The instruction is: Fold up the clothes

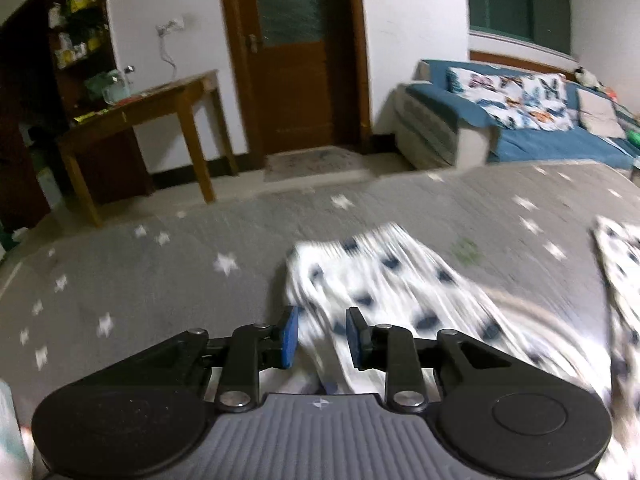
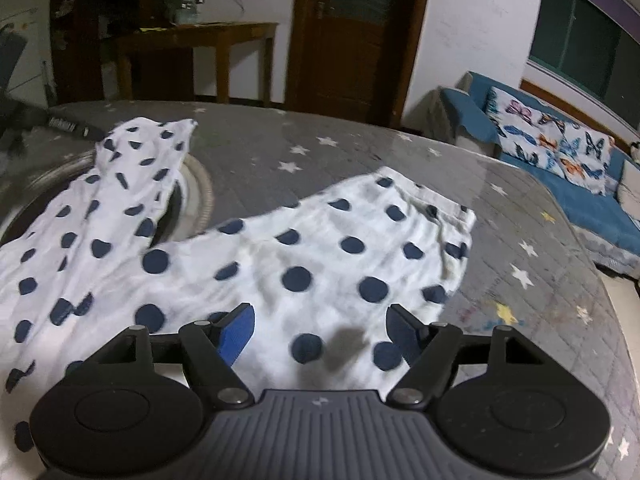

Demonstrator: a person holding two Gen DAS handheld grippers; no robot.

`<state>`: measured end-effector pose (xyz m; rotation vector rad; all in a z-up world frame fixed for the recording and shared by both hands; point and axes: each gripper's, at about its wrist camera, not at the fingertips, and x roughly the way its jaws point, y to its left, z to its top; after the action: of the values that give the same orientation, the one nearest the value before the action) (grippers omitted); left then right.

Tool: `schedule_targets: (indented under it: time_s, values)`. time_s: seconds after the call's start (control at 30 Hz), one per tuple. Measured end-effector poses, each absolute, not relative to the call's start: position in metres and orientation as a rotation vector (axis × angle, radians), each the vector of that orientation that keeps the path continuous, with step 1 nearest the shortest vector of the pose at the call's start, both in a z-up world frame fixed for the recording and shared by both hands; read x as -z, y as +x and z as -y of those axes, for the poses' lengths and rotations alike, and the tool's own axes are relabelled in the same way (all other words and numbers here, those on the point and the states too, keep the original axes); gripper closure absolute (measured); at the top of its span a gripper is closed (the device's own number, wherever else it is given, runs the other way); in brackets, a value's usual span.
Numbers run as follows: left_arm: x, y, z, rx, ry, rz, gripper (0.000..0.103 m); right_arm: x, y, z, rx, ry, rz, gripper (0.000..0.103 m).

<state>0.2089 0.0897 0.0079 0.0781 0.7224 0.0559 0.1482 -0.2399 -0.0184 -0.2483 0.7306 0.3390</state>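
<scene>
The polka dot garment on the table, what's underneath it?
Under the polka dot garment lies the grey star-print table cover and part of a round ring. The rest of the ring is covered.

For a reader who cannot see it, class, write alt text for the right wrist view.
A white cotton garment with navy polka dots lies spread on a grey star-patterned bedcover, directly ahead of the open right gripper, whose blue-padded jaws hold nothing. Behind stand a brown wooden door and a blue sofa.
</scene>
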Motion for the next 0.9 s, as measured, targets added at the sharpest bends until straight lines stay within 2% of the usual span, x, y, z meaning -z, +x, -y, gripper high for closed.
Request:
schedule_targets:
  time_s: [0.3, 0.33, 0.47, 0.57, 0.9]
  values:
    - [0.012, 0.155, -0.067, 0.008, 0.113, -0.769, 0.074, 0.029, 0.149, 0.241, -0.356, -0.191, -0.755, 0.028]
    - [0.014, 0.153, -0.066, 0.005, 0.117, -0.771, 0.075, 0.030, 0.148, 0.242, -0.356, -0.185, -0.755, 0.028]
    - [0.020, 0.146, -0.055, -0.018, 0.175, -0.754, 0.092, 0.032, 0.146, 0.245, -0.347, -0.177, -0.756, 0.028]
    - [0.023, 0.140, -0.051, -0.058, 0.220, -0.744, 0.097, 0.033, 0.143, 0.248, -0.339, -0.172, -0.755, 0.028]
    - [0.022, 0.117, -0.073, -0.148, 0.201, -0.750, 0.099, 0.032, 0.130, 0.261, -0.314, -0.174, -0.750, 0.028]
